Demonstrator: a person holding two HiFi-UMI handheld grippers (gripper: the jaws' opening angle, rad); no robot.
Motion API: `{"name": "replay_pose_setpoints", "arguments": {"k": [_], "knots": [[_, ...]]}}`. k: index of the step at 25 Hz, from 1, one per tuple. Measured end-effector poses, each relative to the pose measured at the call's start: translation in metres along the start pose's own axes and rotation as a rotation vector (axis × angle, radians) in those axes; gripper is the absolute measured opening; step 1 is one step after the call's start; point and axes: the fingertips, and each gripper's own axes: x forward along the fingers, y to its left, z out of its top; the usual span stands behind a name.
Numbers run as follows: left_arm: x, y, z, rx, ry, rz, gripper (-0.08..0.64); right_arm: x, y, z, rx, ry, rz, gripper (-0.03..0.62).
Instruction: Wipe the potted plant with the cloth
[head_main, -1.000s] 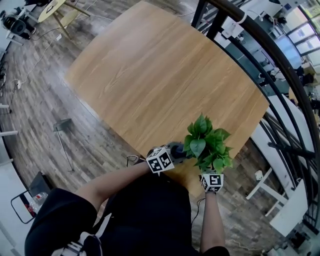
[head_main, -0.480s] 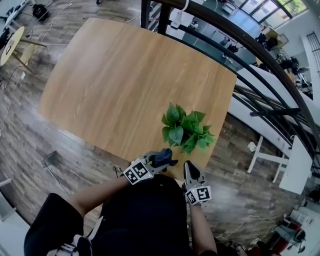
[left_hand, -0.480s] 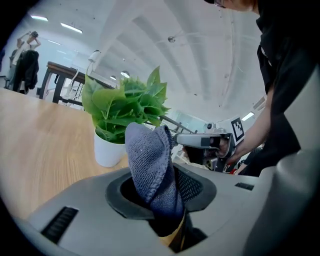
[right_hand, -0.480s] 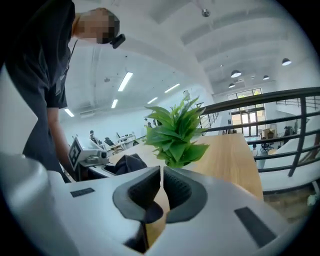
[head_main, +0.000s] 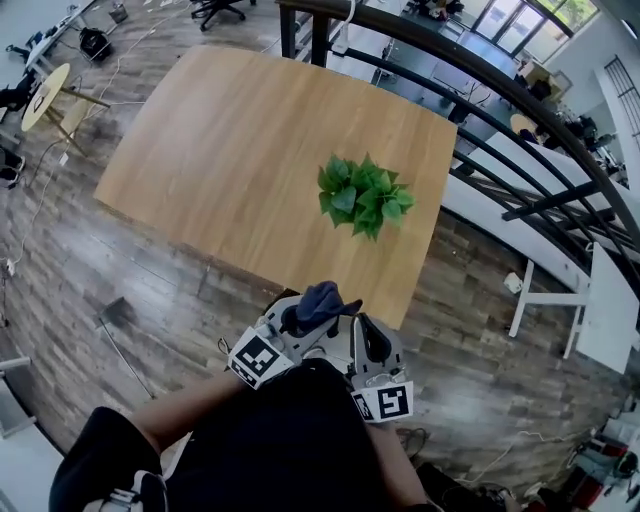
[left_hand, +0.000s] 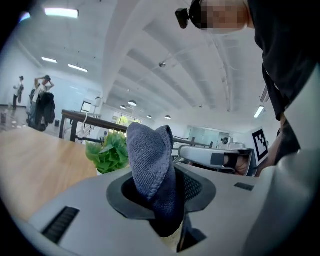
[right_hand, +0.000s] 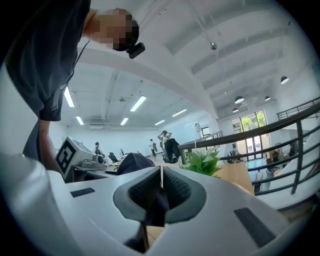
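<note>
Green potted plant (head_main: 365, 195) near table (head_main: 230, 150) edge

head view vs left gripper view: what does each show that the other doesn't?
Head view only: the table's full outline, the wood floor, the railing, and the left gripper seen from outside. Left gripper view only: its jaws shut on the cloth close up, ceiling lights, distant people. Both: the potted plant, the cloth, the right gripper.
</note>
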Motion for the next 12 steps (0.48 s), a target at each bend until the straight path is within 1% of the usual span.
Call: {"name": "replay_pose_setpoints", "arguments": {"k": [3, 6, 10, 12], "knots": [[-0.019, -0.041, 0.018, 0.026, -0.030, 0.067, 0.138, -0.025, 0.019, 0.019, -0.005, -0.044, -0.023, 0.029], [-0.036, -0.070, 0.030, 0.045, -0.078, 0.124, 0.138, -0.047, 0.033, 0.027, -0.022, -0.054, -0.052, 0.020], [-0.046, -0.085, 0.037, 0.078, -0.128, 0.176, 0.138, -0.069, 0.040, 0.036, -0.068, -0.066, -0.075, 0.020], [-0.048, -0.088, 0.036, 0.061, -0.137, 0.188, 0.138, -0.076, 0.042, 0.041, -0.103, -0.078, -0.091, 0.020]]}}
